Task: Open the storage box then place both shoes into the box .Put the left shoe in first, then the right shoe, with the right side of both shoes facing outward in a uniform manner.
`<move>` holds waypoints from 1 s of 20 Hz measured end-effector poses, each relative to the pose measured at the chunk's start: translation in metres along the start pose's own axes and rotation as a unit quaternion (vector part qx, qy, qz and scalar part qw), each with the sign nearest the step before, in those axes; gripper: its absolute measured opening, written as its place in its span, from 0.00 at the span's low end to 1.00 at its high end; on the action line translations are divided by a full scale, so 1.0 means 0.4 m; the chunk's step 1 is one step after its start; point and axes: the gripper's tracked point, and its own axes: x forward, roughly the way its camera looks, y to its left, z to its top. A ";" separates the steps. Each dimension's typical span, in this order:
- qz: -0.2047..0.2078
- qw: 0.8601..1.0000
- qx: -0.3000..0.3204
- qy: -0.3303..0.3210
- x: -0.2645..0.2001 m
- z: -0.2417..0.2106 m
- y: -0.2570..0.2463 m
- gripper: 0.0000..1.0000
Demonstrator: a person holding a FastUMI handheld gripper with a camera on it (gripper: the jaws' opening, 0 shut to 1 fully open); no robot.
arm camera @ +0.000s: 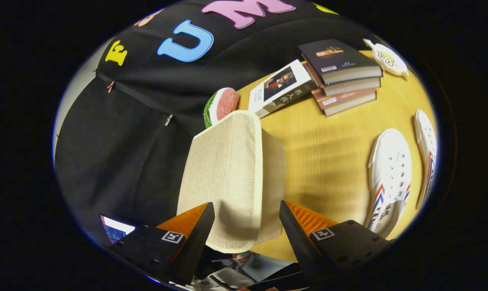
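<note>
A beige woven storage box (274,178) stands on the wooden table (324,161), and its flat lid (223,169) covers the top. My gripper (246,203) is open, with its fingers astride the near end of the lid; I cannot tell whether they touch it. Two white shoes with red and blue stripes lie side by side on the table beyond the right finger. The nearer shoe (390,178) has its lace holes facing up. The farther shoe (426,149) lies past it at the table's edge.
A stack of books (343,76) sits beyond the box, with one more book (280,89) leaning beside it. A watermelon-slice toy (222,106) lies just behind the box. A small yellow-and-white toy (387,58) rests past the books. Bare tabletop separates box and shoes.
</note>
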 end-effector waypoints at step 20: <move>0.090 0.973 0.149 0.151 0.052 -0.119 0.064 0.14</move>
